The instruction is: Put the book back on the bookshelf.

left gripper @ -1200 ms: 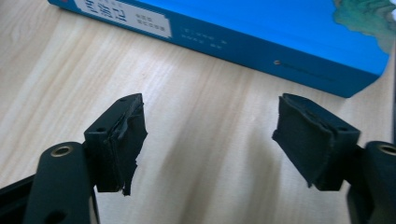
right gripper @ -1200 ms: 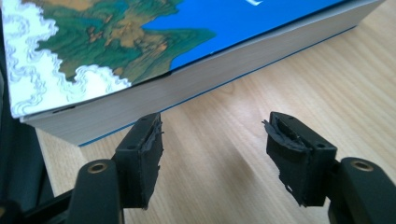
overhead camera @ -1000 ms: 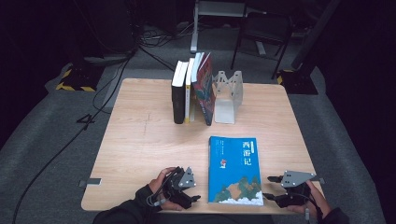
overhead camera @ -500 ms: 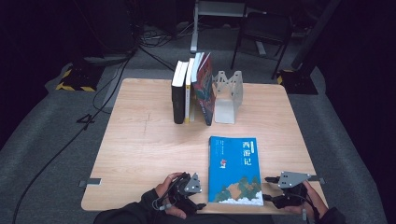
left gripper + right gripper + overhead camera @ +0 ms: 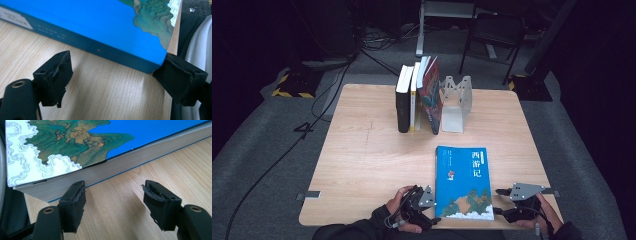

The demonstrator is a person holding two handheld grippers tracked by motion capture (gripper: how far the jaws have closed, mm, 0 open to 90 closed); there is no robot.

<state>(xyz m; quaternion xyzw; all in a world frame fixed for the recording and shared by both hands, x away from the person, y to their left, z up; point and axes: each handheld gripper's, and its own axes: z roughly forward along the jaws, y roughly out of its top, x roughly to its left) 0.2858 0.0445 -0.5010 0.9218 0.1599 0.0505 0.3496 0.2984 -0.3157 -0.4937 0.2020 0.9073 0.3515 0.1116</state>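
Note:
A blue book (image 5: 463, 182) with a painted landscape cover lies flat near the table's front edge. My left gripper (image 5: 432, 212) sits at its front left corner, lying low on the wood. In the left gripper view the jaws (image 5: 115, 66) stand open and have just been opening; bare wood lies between them, and the book's spine corner (image 5: 150, 65) meets the tip of the right-hand jaw. My right gripper (image 5: 498, 201) is at the book's front right corner. Its jaws (image 5: 115, 188) are open, just short of the page edge (image 5: 105, 173).
Several books (image 5: 417, 100) stand upright at the table's back, beside a grey metal bookend (image 5: 457, 102). The wooden table (image 5: 367, 160) has free room on its left half. A chair (image 5: 492, 35) and cables lie on the floor behind.
My left hand has slid right, closer to the book's front left corner, and its jaws stand wider. The right gripper and the book have not moved.

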